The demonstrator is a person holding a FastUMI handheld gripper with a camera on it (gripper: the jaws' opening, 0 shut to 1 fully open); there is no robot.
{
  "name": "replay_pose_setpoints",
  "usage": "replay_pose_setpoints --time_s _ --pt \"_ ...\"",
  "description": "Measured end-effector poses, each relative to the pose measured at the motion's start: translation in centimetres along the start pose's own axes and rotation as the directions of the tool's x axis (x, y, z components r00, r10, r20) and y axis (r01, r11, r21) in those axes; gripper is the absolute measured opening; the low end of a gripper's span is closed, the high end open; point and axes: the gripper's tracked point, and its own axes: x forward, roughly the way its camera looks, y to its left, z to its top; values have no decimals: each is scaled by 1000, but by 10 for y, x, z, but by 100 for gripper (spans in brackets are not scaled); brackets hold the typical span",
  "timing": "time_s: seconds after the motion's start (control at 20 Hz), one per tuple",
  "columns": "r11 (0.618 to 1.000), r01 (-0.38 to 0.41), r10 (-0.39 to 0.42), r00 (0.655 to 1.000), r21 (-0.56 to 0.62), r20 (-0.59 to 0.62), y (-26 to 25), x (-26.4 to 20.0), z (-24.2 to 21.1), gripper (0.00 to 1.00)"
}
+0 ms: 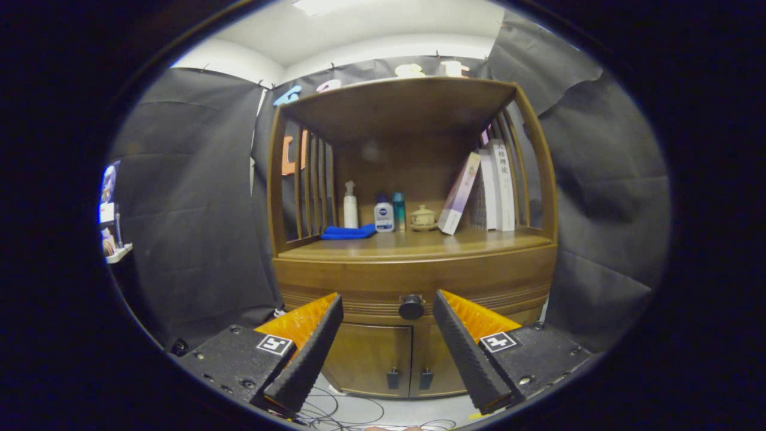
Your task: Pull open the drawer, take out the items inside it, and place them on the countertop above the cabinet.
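A brown wooden cabinet (413, 269) stands straight ahead. Its drawer (359, 286) is closed, with a round dark knob (411, 307) at the middle of the front. My gripper (388, 305) is open, and the knob sits beyond the fingertips, between them and slightly toward the right finger (461, 353). Nothing is between the fingers. Above the drawer is the countertop (419, 245), a wooden shelf surface. What lies inside the drawer is hidden.
On the countertop stand a folded blue cloth (348, 232), a white spray bottle (350, 206), a white-and-blue bottle (383, 214), a teal bottle (399, 211), a small lidded pot (423, 218) and leaning books (488, 188). Two lower doors (395, 359) sit below. Cables (341, 413) lie on the floor.
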Motion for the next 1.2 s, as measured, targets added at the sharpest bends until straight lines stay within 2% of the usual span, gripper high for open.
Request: replay_pose_setpoints --time_s 0.2,0.35,0.55,0.7,0.8,0.9,1.05,1.2 --pt "998 57 -59 997 -38 -45 -19 48 -22 99" --pt "994 87 -92 993 -61 -68 -33 80 -34 94" --pt "994 102 -106 990 -47 -93 -42 114 -48 84" --pt "995 81 -85 993 -52 -81 -35 125 -51 75" --pt "992 99 -106 991 -79 -79 -39 131 -54 69" --pt "991 118 -124 988 -63 -87 -44 137 -58 65" --pt "992 124 -126 990 -33 -58 -47 137 -56 52" --pt "993 121 -122 990 -12 -65 -49 138 -58 47"
